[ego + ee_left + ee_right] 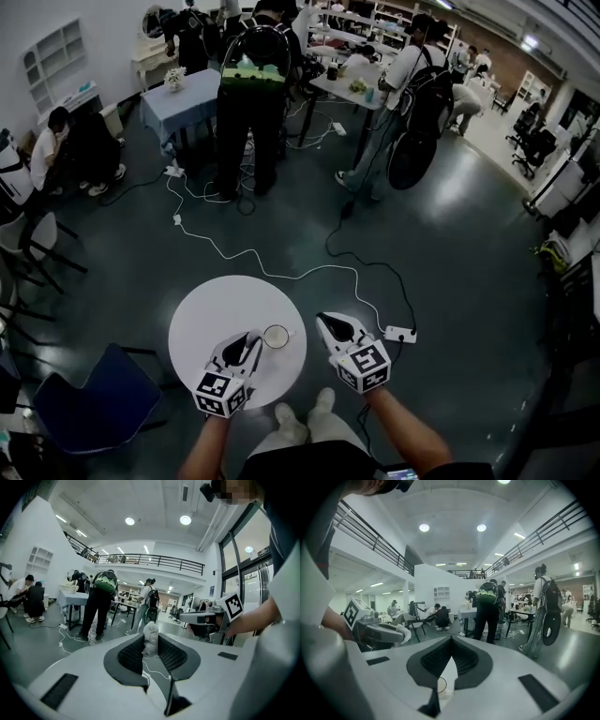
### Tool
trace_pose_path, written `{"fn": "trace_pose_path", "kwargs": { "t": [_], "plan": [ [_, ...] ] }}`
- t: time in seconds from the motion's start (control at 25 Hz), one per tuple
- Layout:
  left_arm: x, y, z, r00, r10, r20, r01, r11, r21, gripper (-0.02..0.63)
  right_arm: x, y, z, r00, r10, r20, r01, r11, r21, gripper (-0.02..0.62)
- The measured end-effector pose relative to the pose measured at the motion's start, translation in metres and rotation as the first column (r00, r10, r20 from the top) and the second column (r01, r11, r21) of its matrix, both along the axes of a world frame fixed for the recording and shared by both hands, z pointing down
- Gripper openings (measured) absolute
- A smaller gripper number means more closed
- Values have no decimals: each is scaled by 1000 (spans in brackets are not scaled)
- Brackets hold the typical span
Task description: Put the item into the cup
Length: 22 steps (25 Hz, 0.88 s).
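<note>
A white cup (pixel 276 336) stands on the round white table (pixel 211 309), near its right side. My left gripper (pixel 251 340) hovers just left of the cup. In the left gripper view, the left gripper (pixel 150 640) is shut on a small pale crumpled item (pixel 150 634) that sticks up between the ribbed pads. My right gripper (pixel 324 322) hangs to the right of the cup, past the table's edge. Its jaws (pixel 451 639) meet at the tips with nothing in them. The cup's rim (pixel 439 686) shows low between them.
A white cable and power strip (pixel 400 333) lie on the dark floor right of the table. A blue chair (pixel 89 398) stands at the left. Several people stand by tables (pixel 178 98) farther off. My shoes (pixel 305 417) are just below the table.
</note>
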State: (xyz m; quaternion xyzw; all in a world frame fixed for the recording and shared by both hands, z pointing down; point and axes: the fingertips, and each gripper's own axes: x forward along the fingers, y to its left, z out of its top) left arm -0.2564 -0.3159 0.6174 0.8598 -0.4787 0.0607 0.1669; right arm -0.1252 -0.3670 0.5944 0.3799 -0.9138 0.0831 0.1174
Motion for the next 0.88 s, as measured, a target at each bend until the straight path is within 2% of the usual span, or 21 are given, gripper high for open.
{"fn": "trace_pose_path", "kwargs": {
  "t": [0.4,0.6,0.88],
  "plan": [
    [23,-25,57,998,31,60,-27,997,-66,94,25,-21,46,1000,14,2,-14,999,-52,15],
    [35,-39,88,989,66,135,-54,994,-90,92,36,-34,67,1000,21,-3,-22,996,-84,15],
    [49,-52,138,982,93,166,-69,988,-141,92,52,-41,105,999,15,-28,-18,992,-126,15]
  ]
}}
